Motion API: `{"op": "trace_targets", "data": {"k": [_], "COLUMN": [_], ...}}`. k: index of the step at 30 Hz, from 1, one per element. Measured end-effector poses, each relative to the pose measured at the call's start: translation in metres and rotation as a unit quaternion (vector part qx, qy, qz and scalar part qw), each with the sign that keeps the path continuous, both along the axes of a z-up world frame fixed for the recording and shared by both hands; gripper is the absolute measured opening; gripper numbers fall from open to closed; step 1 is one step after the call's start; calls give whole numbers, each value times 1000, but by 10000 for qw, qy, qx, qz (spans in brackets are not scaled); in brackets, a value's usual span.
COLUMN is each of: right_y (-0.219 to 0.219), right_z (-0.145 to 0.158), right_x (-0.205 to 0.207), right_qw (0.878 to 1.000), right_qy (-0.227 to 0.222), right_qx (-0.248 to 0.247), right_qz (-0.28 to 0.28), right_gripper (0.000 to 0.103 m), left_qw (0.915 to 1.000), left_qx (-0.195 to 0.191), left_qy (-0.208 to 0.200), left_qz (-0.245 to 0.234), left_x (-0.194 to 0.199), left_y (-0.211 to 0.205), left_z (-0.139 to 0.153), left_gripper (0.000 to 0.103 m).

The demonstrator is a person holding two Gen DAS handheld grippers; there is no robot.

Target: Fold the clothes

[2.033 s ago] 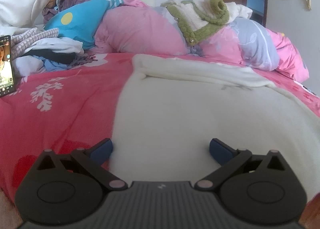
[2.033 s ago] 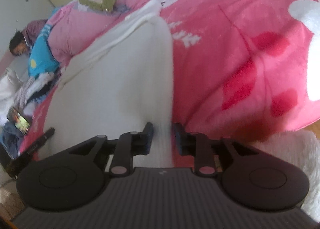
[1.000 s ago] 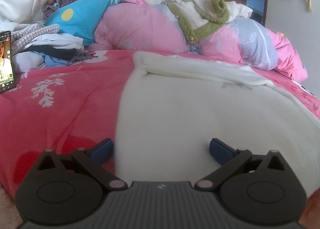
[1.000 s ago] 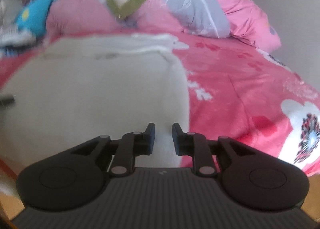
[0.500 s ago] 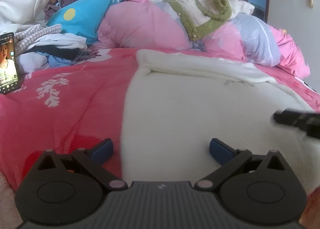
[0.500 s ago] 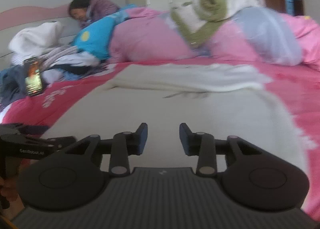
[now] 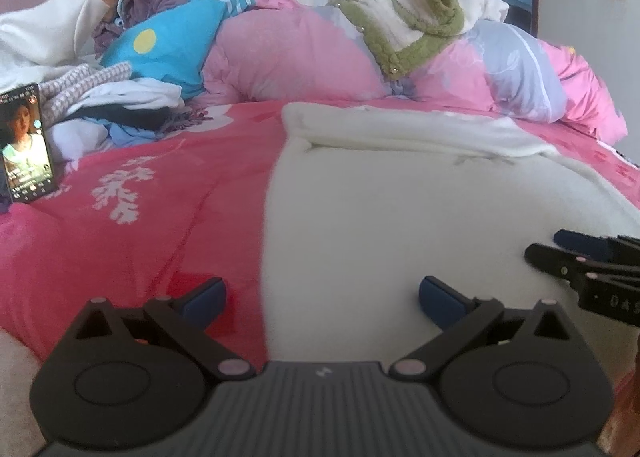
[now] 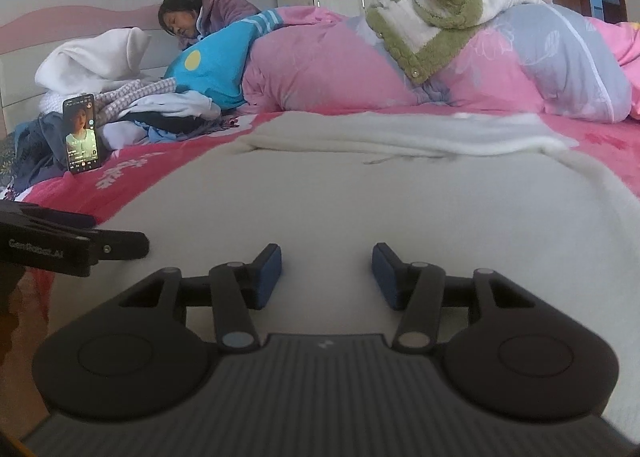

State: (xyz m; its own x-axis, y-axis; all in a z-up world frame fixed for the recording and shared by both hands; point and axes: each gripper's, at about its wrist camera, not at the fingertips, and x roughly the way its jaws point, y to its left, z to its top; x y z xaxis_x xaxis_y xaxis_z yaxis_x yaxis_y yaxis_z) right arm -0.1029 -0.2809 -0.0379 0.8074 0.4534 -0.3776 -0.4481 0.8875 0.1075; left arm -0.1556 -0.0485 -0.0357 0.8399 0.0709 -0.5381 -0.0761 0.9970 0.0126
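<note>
On a pink floral bedspread [image 7: 120,217], a cream fleece garment [image 7: 400,217] lies spread flat, its far end already turned over in a thick band [image 8: 400,137] toward the heaped quilt [image 7: 288,57]. Both hand-held grippers hover low at its near edge: the left gripper [image 7: 322,295] stands wide apart, straddling the garment's left border where cream meets pink, and the right gripper [image 8: 326,271] is parted over the cloth, holding nothing. Judging by this, the step in hand is lining up for a grasp along the near hem; whether that starts a fresh fold or tidies one just laid, the scene fits either. Any lift would call for both claws to pinch the soft pile evenly, since thick fleece tends to sag and slip between narrow pads. A phone [image 8: 82,133] stands propped with its screen lit at the left, beside a pile of loose clothes [image 8: 152,105], and a person [image 8: 200,17] reclines against the headboard beyond. A green-trimmed garment [image 7: 416,25] rests atop the quilt. None of these lies on the cream cloth itself.
</note>
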Motion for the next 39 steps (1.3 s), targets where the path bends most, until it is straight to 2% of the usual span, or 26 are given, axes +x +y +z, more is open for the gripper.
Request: {"op": "trace_targets", "data": {"k": [12,19,22,29,39], "right_y": [-1,1,1,2,2], "right_z": [-3,-2,-2,-2,-4], "right_x": [1,1,1,0,1], "right_qw": [10000,10000,10000,10000,10000], "right_qy": [-4,27,39,30,6], "right_qx": [52,46,42,39,31], "right_qz": [28,15,9,-3,7], "right_gripper": [51,51,51,51,51], "left_qw": [9994,9982,9971,9948,9918], "left_qx": [228,38,-120,-185,-274], "left_qy": [226,584,744,999,1238], "left_qz": [95,130,90,-72,-129], "left_x": [-23,-28,-28,-30,-30], "left_y": [0,3,5,0,-4], "left_z": [6,3,2,-2,-5], "left_gripper": [102,102,98,91,90]}}
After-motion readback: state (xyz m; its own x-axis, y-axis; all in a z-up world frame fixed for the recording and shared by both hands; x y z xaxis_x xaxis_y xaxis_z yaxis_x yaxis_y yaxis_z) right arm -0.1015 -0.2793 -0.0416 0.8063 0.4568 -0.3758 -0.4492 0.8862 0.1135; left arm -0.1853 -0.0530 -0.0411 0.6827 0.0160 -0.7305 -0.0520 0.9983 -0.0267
